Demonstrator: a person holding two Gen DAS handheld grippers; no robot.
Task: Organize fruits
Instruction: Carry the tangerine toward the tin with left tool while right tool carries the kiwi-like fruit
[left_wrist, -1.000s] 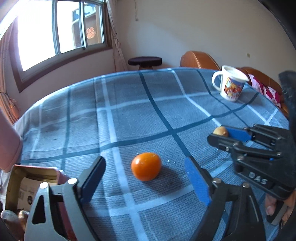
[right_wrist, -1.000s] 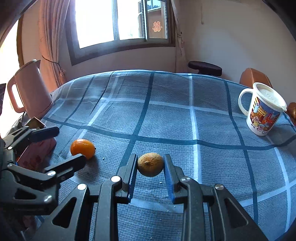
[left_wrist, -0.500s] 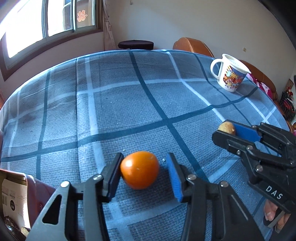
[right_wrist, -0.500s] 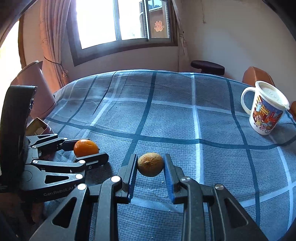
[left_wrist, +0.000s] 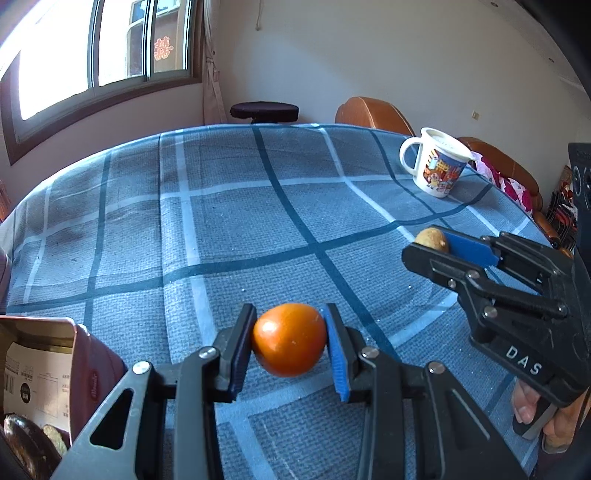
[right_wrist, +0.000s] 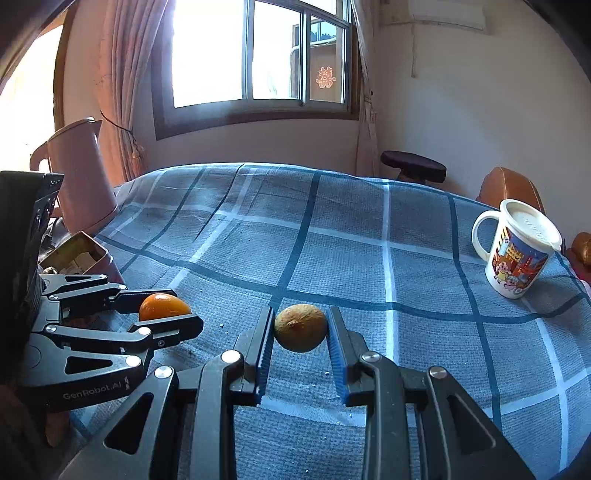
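Fruit sits in both of my grippers now. The left gripper (left_wrist: 290, 341) has just been closing, and its blue pads are clamped on the orange fruit (left_wrist: 289, 339), which sits low over the checked cloth of the bench (left_wrist: 258, 221); I cannot tell whether it is clear of the cloth yet. The right gripper (right_wrist: 300, 332) is clamped on the brown, rough-skinned fruit (right_wrist: 300, 328), perhaps a kiwi, which casts a shadow beneath it and looks lifted off the cloth.

I judge the picking step as good as done on both sides, with the sorting itself not yet begun. An open red box (left_wrist: 44, 369) stands at the near left corner, close beside the left gripper, with dark rounded things inside that I cannot identify. That looks the likeliest place for the fruit, though I am guessing. A lidded cartoon mug (right_wrist: 517, 251) stands well apart on the far right, and a pink kettle (right_wrist: 79, 173) at the far left.

Next I would raise the orange fruit straight up, checking the round skin does not slip between the flat pads, then carry it over the box rim, keeping the two grippers from crossing.
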